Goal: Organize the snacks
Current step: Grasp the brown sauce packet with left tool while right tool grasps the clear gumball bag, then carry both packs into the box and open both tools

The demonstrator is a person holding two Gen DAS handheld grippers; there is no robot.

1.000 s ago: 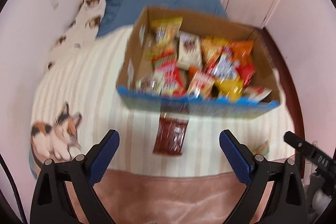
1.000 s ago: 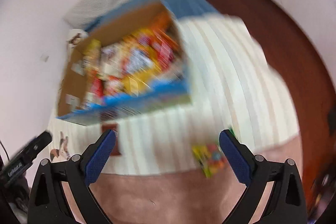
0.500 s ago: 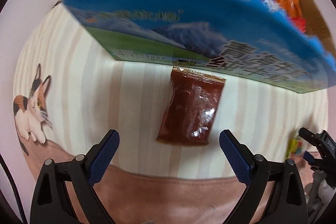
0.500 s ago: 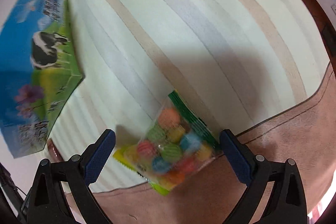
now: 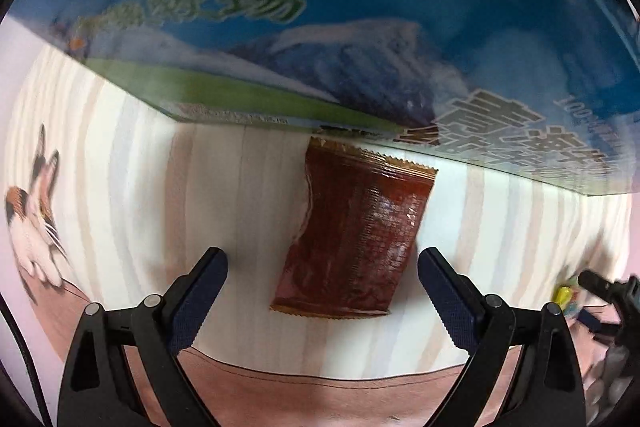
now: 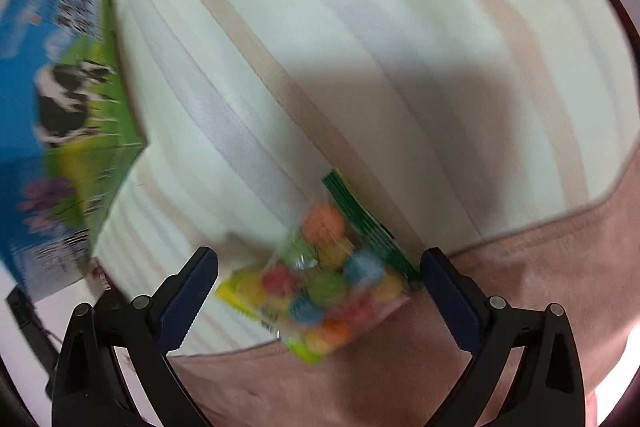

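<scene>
Left wrist view: the left tool [image 5: 322,265] spreads wide astride the brown packet [image 5: 354,239], lying on the bed [image 5: 160,187] against the box [image 5: 320,27], lined up to pinch it.

Right wrist view: the right tool [image 6: 318,267] gapes wide around the candy bag [image 6: 320,283] at the bed's near edge.

Striped bedsheet [image 6: 360,27]; pink blanket [image 6: 500,307]; cat print [image 5: 34,223].

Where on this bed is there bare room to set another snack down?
The striped blanket is bare to the right of the box, beyond the candy bag. There is also bare blanket between the cat print and the brown packet. It is crowded where that packet meets the box.
</scene>
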